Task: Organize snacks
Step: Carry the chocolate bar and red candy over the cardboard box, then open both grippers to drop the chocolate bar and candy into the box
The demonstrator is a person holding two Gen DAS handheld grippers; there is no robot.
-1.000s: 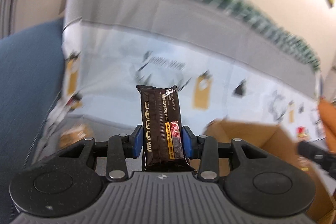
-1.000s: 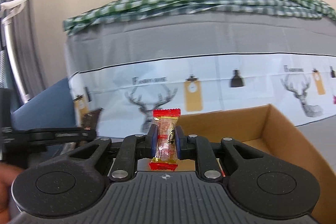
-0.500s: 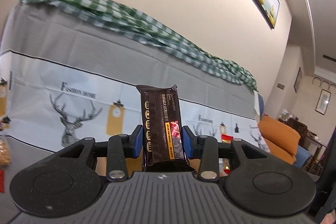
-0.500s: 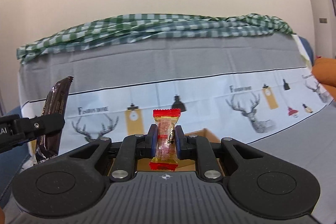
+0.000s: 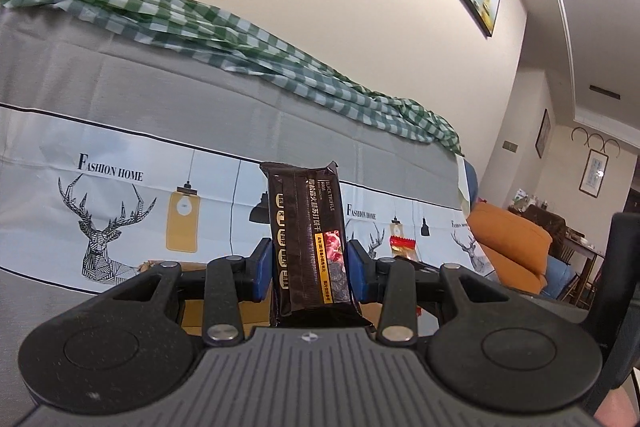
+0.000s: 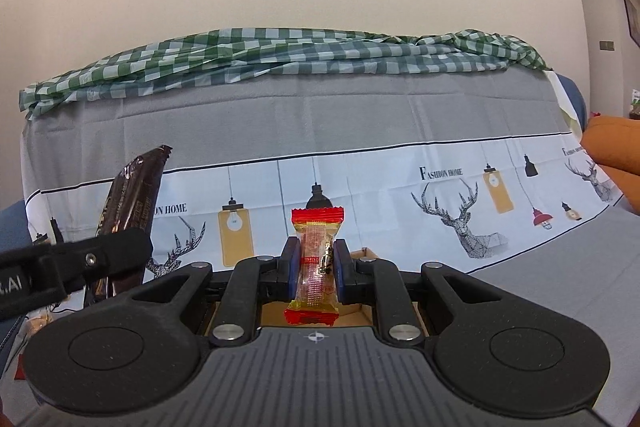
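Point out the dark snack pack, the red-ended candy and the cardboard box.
Dark snack pack (image 5: 306, 239), left wrist view, middle of its front face.
Red-ended candy (image 6: 316, 267), right wrist view, clear middle of the wrapper.
Cardboard box (image 6: 276, 311), right wrist view, inner wall under the fingers.

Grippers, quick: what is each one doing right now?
Left gripper: shut on the dark brown foil cracker packet.
Right gripper: shut on the small red-ended clear candy wrapper.

Brown cracker pack and red-ended candy upright.
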